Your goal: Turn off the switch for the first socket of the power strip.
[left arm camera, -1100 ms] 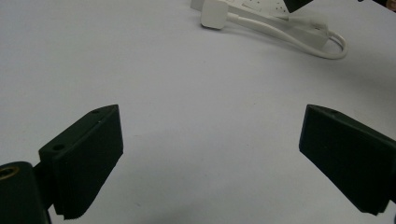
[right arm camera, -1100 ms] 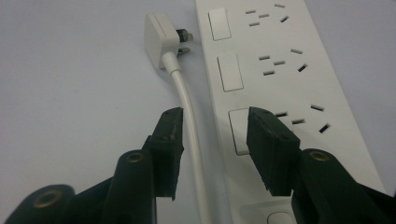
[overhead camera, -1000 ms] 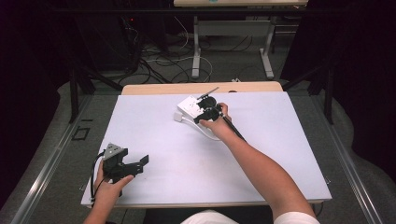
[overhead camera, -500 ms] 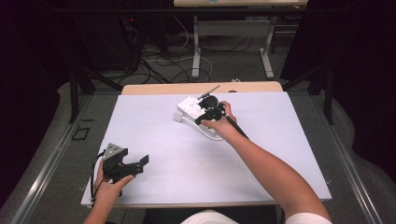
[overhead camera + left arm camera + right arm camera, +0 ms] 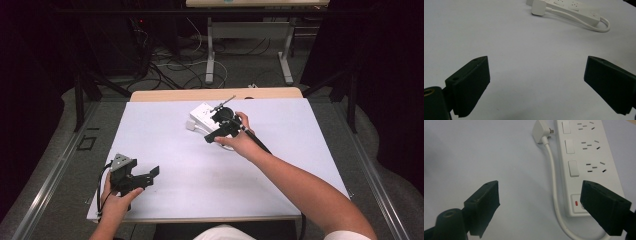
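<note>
The right gripper [image 5: 539, 202] has its jaws spread wide, and they have just been opening, with nothing clasped between them; through the gap in the right gripper view lie bare counter [image 5: 474, 152] and the white cord [image 5: 554, 185], apart from both pads. The right-hand pad sits in front of the near end of the power strip [image 5: 584, 165], by its red switch light [image 5: 575, 202], though whether it touches the casing cannot be told. The strip runs up the right side of that frame, with three white rocker switches beside three sets of socket holes. Its cord leaves the bottom end, loops through the lower part of the frame and climbs to the white plug [image 5: 541, 132] at the top centre, just beside the strip's far end. In the high view the right gripper [image 5: 220, 131] hangs over the strip [image 5: 202, 114] in the upper middle of the frame, carried by the right hand [image 5: 237, 140] whose forearm comes up from the lower right. The left gripper [image 5: 536, 87] is likewise released, its jaws standing far apart over bare counter with nothing in them; in the left gripper view the strip [image 5: 574, 6] and plug [image 5: 538, 7] lie well away at the top edge, the cord bending round at the upper right. In the high view the left gripper [image 5: 145, 176] rests in the left hand [image 5: 116, 200] at the lower left, well apart from the strip, near the front edge of the pale counter [image 5: 165, 130].
</note>
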### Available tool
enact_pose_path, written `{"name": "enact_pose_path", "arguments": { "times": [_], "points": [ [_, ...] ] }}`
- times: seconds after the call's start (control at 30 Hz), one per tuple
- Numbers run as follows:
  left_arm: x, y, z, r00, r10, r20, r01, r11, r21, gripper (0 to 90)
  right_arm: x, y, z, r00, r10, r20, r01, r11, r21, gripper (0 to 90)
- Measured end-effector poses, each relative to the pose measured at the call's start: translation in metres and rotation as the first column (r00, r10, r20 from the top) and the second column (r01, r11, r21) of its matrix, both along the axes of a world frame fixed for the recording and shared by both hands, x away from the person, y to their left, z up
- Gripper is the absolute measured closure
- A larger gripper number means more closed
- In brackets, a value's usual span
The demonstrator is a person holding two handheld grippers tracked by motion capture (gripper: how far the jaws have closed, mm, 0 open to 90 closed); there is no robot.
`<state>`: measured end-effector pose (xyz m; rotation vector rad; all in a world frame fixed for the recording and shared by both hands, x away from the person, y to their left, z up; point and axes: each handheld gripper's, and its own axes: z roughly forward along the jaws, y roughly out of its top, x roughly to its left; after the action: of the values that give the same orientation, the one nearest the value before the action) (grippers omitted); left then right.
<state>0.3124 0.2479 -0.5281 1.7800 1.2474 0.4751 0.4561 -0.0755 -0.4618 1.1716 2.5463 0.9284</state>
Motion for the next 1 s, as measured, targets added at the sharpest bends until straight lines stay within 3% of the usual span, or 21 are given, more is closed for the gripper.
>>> {"name": "enact_pose_path", "arguments": {
  "times": [0.03, 0.1, 0.2, 0.27, 0.3, 0.4, 0.57, 0.67, 0.73, 0.8, 0.97, 1.0],
  "points": [
    [0.0, 0.0, 0.0, 1.0, 0.0, 0.0, 0.0, 1.0, -0.001, 6.5, -0.003, 0.0, 0.0, 0.9999, -0.001, 0.011, 0.001, 1.0, 0.014, 13.7],
    [0.0, 0.0, 0.0, 1.0, 0.001, 0.0, -0.001, 1.0, -0.001, 6.6, -0.008, 0.0, 0.004, 1.0, 0.001, 0.003, -0.001, 1.0, -0.023, 8.0],
    [0.0, 0.0, 0.0, 1.0, 0.002, 0.002, -0.002, 1.0, -0.001, 6.5, -0.014, -0.002, 0.004, 0.9997, 0.019, 0.019, -0.018, 1.0, -0.012, 0.0],
    [0.0, 0.0, 0.0, 1.0, 0.003, 0.001, -0.003, 1.0, -0.002, 6.6, -0.018, -0.003, 0.004, 0.9997, 0.021, 0.016, -0.021, 1.0, 0.0, 0.0],
    [0.0, 0.0, 0.0, 1.0, 0.003, 0.003, -0.003, 1.0, -0.001, 6.5, -0.02, -0.003, 0.002, 0.9989, 0.026, 0.038, -0.027, 0.999, 0.029, 0.0],
    [0.0, 0.0, 0.0, 1.0, 0.005, 0.002, -0.005, 1.0, -0.002, 6.6, -0.027, -0.007, 0.005, 0.9992, 0.02, 0.034, -0.02, 1.0, 0.006, 0.0],
    [0.001, 0.0, 0.0, 1.0, 0.009, 0.002, -0.009, 1.0, -0.001, 6.6, -0.039, -0.014, 0.001, 0.997, 0.007, 0.077, -0.009, 0.999, 0.035, 0.0],
    [0.001, 0.0, 0.0, 0.9999, 0.014, -0.001, -0.014, 0.9999, -0.006, 6.5, -0.046, -0.02, 0.0, 0.9976, 0.009, 0.069, -0.011, 0.999, 0.031, 0.0],
    [0.002, -0.001, 0.0, 0.9999, 0.015, -0.004, -0.015, 0.9999, -0.006, 6.5, -0.051, -0.024, -0.004, 0.9947, 0.004, 0.102, -0.009, 0.999, 0.05, 0.0],
    [0.003, -0.001, 0.0, 0.9998, 0.015, -0.009, -0.016, 0.9999, -0.006, 6.5, -0.056, -0.029, -0.007, 0.9916, 0.01, 0.129, -0.015, 0.999, 0.038, 0.0],
    [0.005, -0.004, -0.001, 1.0, 0.007, -0.004, -0.007, 1.0, -0.002, 6.5, -0.066, -0.04, -0.014, 0.9882, 0.025, 0.151, -0.031, 0.999, 0.038, 0.0],
    [0.005, -0.005, -0.001, 1.0, 0.006, -0.006, -0.006, 1.0, -0.004, 6.5, -0.068, -0.043, -0.017, 0.9849, 0.022, 0.172, -0.033, 0.998, 0.059, 0.0]
  ]
}}
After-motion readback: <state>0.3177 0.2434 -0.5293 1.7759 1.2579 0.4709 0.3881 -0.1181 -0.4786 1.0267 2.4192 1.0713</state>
